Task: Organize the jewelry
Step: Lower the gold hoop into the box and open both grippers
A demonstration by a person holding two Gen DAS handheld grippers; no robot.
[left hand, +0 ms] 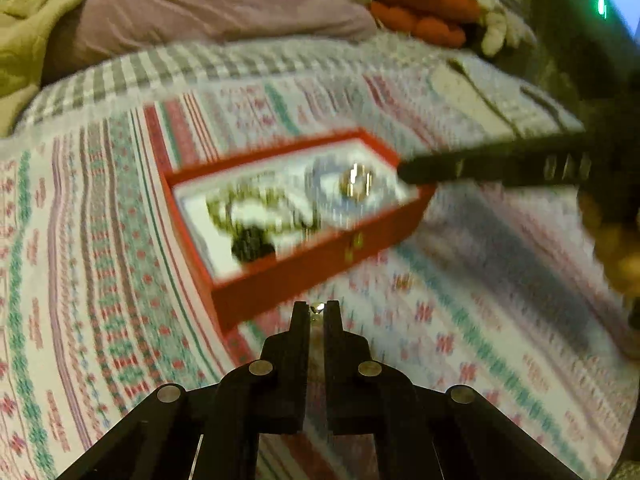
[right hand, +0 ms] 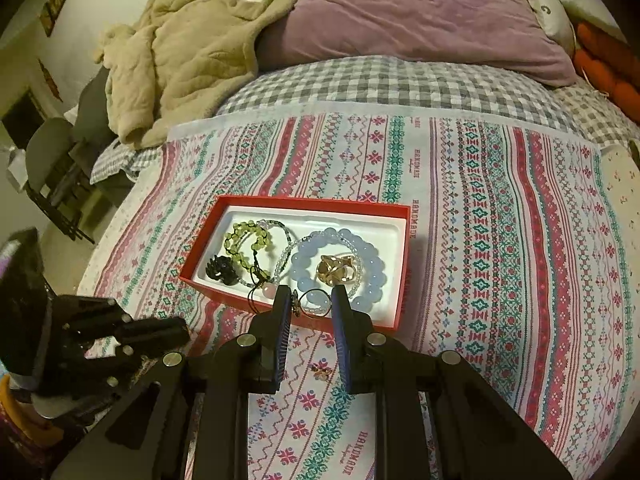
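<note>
The left gripper [left hand: 316, 309] has its jaws pressed together on a small shiny piece of jewelry [left hand: 315, 308], too blurred to name more exactly, which sits right at the fingertips. Ahead of this gripper and a little to its left lies the red jewelry box [left hand: 296, 276] on the patterned cloth [left hand: 100, 280].

The right gripper [right hand: 310, 300] holds a thin metal ring [right hand: 316, 301] between its two fingers; the blue pads [right hand: 285, 320] stand partly apart and touch the ring on both sides. This ring hangs over the near edge of the box [right hand: 304, 201]. Just beyond the fingertips, inside the white tray, lie a light blue bead bracelet [right hand: 374, 258] with gold pieces [right hand: 334, 271] in its middle. To the left of it are a green bead bracelet [right hand: 240, 238] and a black pendant [right hand: 221, 270]. Below the right gripper's fingers, a small gold earring [right hand: 321, 372] rests on the cloth.
</note>
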